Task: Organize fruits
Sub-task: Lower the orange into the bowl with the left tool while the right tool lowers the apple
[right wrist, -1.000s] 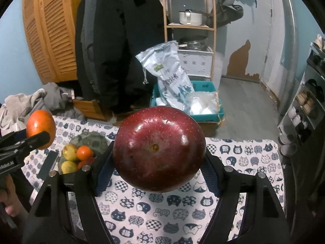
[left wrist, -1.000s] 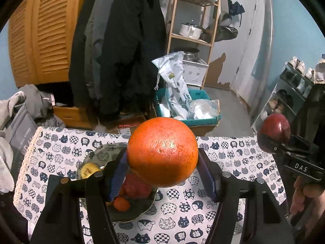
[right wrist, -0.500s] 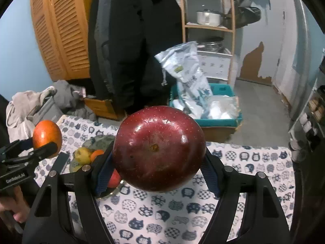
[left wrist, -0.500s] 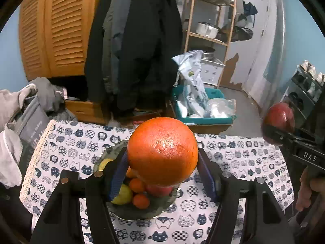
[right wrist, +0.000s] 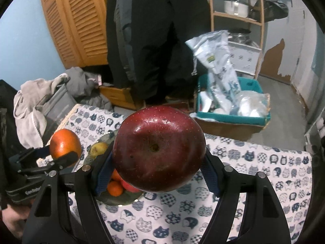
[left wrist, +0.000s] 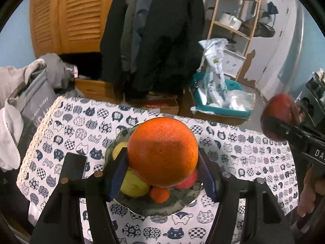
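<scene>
My left gripper (left wrist: 162,162) is shut on a large orange (left wrist: 162,152) and holds it above a grey bowl (left wrist: 172,205) with a yellow fruit (left wrist: 135,185), a small orange fruit (left wrist: 159,194) and a red fruit (left wrist: 187,181) in it. My right gripper (right wrist: 156,162) is shut on a dark red apple (right wrist: 159,152), held above the table to the right of the bowl (right wrist: 119,200). The apple also shows at the right edge of the left wrist view (left wrist: 279,118). The orange shows at the left of the right wrist view (right wrist: 65,145).
The table has a white cloth with cat prints (left wrist: 254,162). A dark phone (left wrist: 74,167) lies left of the bowl. Grey clothes and a bag (left wrist: 30,101) lie beyond the table's left edge. A teal box with bags (left wrist: 221,103) stands on the floor behind.
Both grippers have moved left and tilted down toward the table with their fruits. The bowl now sits right below the orange and larger in both views.
</scene>
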Action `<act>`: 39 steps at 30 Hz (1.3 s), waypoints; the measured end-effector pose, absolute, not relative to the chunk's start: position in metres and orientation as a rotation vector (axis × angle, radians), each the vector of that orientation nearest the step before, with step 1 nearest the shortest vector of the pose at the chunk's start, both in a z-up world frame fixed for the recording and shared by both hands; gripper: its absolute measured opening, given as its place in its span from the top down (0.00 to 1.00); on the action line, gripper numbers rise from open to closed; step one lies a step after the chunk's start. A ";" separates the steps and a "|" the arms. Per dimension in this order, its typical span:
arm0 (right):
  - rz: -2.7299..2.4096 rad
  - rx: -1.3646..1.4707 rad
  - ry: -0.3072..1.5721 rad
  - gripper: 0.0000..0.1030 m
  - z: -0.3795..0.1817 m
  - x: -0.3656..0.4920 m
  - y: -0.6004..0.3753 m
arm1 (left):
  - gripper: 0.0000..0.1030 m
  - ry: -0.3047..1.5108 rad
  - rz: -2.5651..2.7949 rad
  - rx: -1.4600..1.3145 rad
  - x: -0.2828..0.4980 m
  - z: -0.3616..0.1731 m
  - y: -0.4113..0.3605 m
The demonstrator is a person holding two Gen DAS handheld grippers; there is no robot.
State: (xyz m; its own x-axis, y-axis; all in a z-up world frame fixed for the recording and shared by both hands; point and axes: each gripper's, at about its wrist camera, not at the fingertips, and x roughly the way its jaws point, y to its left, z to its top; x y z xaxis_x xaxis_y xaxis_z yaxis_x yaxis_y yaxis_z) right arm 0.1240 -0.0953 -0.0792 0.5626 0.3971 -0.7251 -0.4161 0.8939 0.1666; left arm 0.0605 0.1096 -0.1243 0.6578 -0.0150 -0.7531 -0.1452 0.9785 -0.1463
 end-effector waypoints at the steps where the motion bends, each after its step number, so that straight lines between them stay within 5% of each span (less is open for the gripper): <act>1: 0.483 -0.024 0.853 0.26 -0.082 0.126 -0.091 | 0.35 0.856 0.080 -0.200 0.061 -0.127 0.110; 39: 0.509 -0.057 1.053 0.26 -0.171 0.163 -0.035 | 0.33 1.123 0.092 -0.275 0.102 -0.245 0.127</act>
State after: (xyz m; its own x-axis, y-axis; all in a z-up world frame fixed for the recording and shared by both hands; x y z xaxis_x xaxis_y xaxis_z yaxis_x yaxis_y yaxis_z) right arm 0.1629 -0.0346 -0.1709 0.3904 0.3741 -0.8412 -0.4273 0.8830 0.1944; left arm 0.1020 0.1275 -0.2450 0.4336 -0.0650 -0.8987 -0.2104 0.9625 -0.1712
